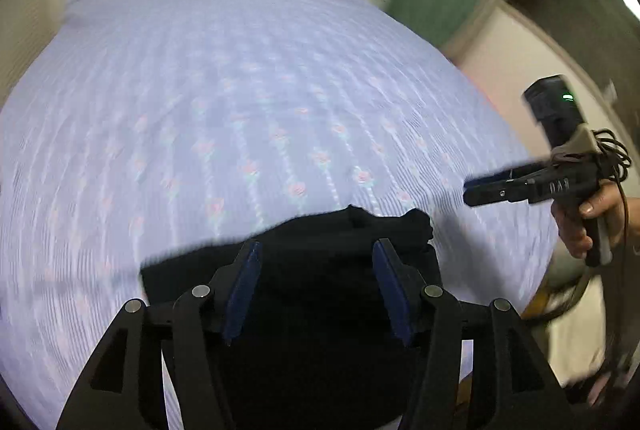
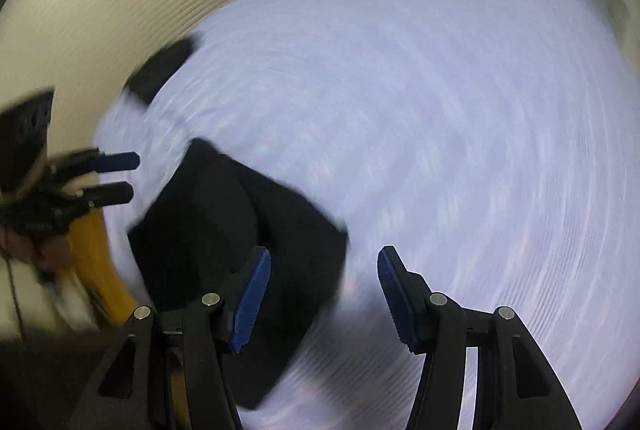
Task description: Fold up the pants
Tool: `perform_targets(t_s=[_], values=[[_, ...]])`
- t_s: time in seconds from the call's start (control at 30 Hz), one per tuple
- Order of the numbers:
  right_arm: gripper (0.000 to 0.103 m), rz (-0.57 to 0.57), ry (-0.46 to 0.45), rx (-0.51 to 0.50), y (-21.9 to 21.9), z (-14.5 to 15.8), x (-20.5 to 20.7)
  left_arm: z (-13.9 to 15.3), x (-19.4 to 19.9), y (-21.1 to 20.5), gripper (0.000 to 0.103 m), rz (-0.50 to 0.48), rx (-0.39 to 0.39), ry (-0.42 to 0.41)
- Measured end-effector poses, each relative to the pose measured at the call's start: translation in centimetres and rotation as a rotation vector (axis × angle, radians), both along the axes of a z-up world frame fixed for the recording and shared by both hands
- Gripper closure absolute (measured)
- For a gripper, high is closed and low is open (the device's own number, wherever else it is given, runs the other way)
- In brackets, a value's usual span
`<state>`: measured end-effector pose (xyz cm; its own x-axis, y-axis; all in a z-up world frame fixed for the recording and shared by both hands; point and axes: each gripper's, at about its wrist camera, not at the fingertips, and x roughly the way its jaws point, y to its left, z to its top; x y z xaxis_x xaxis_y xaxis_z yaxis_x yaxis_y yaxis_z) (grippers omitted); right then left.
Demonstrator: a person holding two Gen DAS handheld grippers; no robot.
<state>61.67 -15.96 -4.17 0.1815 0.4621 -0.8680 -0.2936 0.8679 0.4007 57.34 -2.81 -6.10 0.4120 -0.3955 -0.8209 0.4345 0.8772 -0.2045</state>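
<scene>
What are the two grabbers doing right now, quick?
Left gripper: open, holding nothing, above the black pants.
Right gripper: open, holding nothing.

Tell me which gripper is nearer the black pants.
Left. The left gripper hangs directly over the black pants, jaws open; the right gripper sits beside them, over the bedsheet.

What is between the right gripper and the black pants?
Only bare flowery bedsheet. The left wrist view shows the right gripper hanging beside the folded pants, with nothing else between.
</scene>
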Motion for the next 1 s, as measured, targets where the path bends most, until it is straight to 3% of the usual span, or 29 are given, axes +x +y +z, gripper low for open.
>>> perform_targets(t_s=[0.1, 0.2, 0.27, 0.43, 0.53, 0.57, 0.6, 0.63, 0.7, 0.83, 1.0], values=[[0.047, -0.303, 0.213, 0.243, -4.3, -5.2, -0.8, -0.4, 2.1, -2.0, 0.046, -0.077, 0.032, 0.024], [0.047, -0.444, 0.338, 0.437, -5.0, -8.4, -0.3, -0.4, 3.3, -3.4, 0.046, -0.099, 0.037, 0.039], [0.047, -0.529, 0.428, 0.51, -4.6, -10.4, 0.0, -0.5, 4.1, -4.0, 0.046, -0.112, 0.057, 0.031], [0.047, -0.627, 0.662, 0.607, -3.3, -14.1, 0.5, -1.3, 5.2, -4.1, 0.046, -0.079, 0.092, 0.035], [0.065, -0.616, 0.77, 0.666, -1.7, -15.0, 0.6, -1.7, 5.5, -3.7, 0.046, -0.048, 0.087, 0.055], [0.068, -0.605, 0.803, 0.66, -1.3, -15.1, 0.9, -1.8, 5.5, -3.5, 0.046, -0.037, 0.084, 0.058], [0.086, -0.591, 0.807, 0.634, -1.2, -14.9, 1.3, -1.8, 5.4, -3.4, 0.046, -0.033, 0.083, 0.058], [0.09, -0.569, 0.799, 0.586, -1.1, -14.7, 1.7, -1.8, 5.3, -3.4, 0.046, -0.031, 0.082, 0.058], [0.091, -0.532, 0.733, 0.463, -1.6, -13.2, 3.2, -1.8, 5.0, -3.4, 0.046, -0.034, 0.08, 0.059], [0.092, -0.492, 0.646, 0.415, -1.9, -10.4, 6.1, -2.1, 4.5, -3.6, 0.046, -0.043, 0.068, 0.063], [0.092, -0.499, 0.551, 0.22, -0.5, -9.7, 9.8, -2.5, 4.5, -3.3, 0.046, -0.015, 0.041, 0.064]])
